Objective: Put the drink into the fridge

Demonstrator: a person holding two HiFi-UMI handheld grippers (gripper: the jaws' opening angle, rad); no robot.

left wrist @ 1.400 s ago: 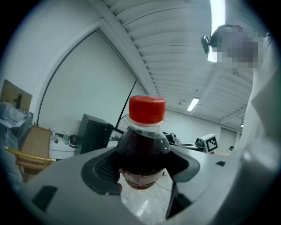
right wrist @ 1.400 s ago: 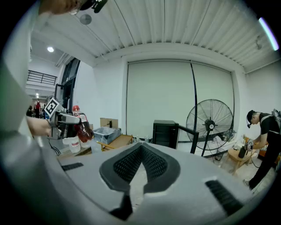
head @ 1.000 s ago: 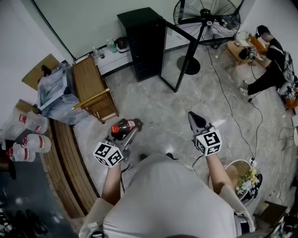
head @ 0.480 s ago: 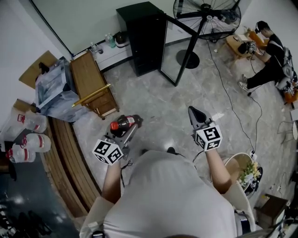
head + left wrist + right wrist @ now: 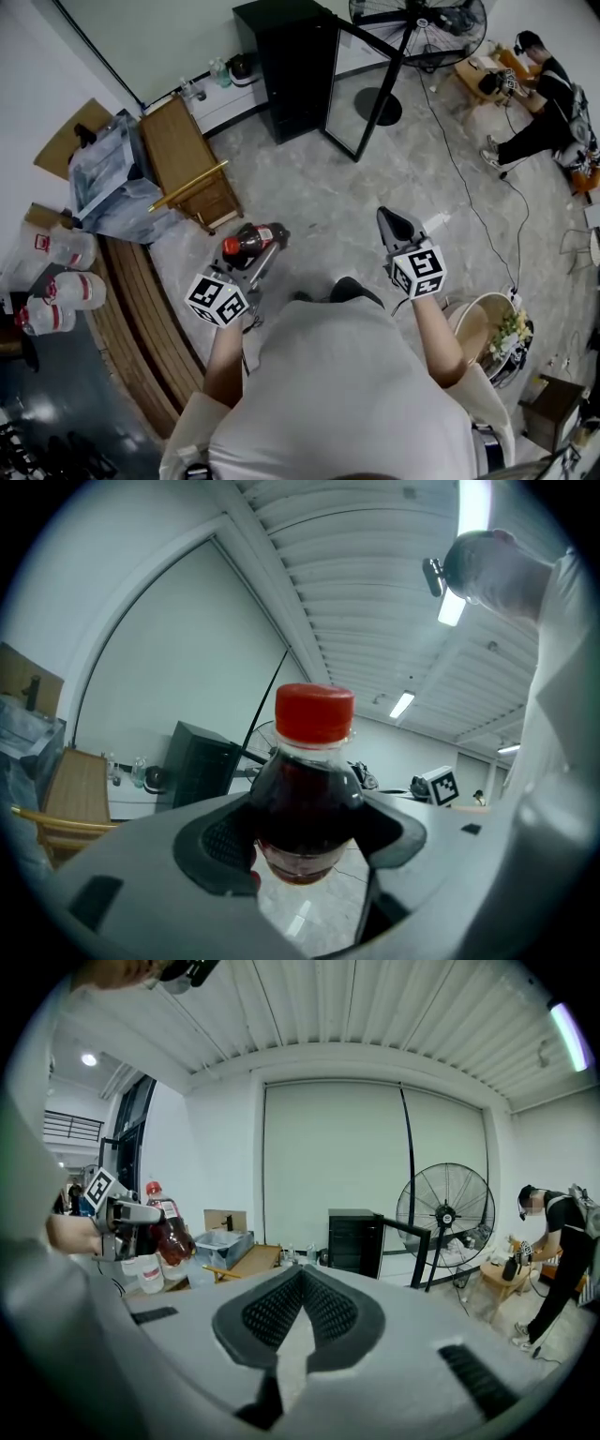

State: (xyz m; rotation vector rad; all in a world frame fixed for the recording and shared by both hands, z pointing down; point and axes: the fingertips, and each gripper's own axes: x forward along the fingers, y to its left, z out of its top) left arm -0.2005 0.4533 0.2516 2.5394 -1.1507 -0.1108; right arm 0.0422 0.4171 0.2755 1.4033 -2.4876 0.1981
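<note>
Your left gripper (image 5: 255, 257) is clamping the drink bottle (image 5: 249, 241) by its body. In the left gripper view both pads are pressing against the dark-filled bottle, one on each side. The red cap (image 5: 314, 712) is standing clear beyond the jaws. In the head view the bottle is lying tilted in the grip, with the cap pointing toward your left. You are carrying it above the floor (image 5: 319, 211), and it is not touching the floor.

Your right gripper (image 5: 395, 225) is carrying nothing. The right gripper view is showing its jaws drawn together at the tips, with no object between them. You are holding it level with the left gripper, the two well apart, one on each side of your body.

The black fridge (image 5: 286, 61) is standing at the far edge of the floor, against the wall and well apart from the bottle. Its fridge door (image 5: 349, 103) is hanging open, swung out toward your right.

A standing fan (image 5: 417, 19) is standing just beside the open door, on its right. A wooden stand (image 5: 183, 164) is sitting to the left of the fridge, near the floor's left edge. A seated person (image 5: 544, 103) is occupying the far right corner of the floor, well apart from both grippers.
</note>
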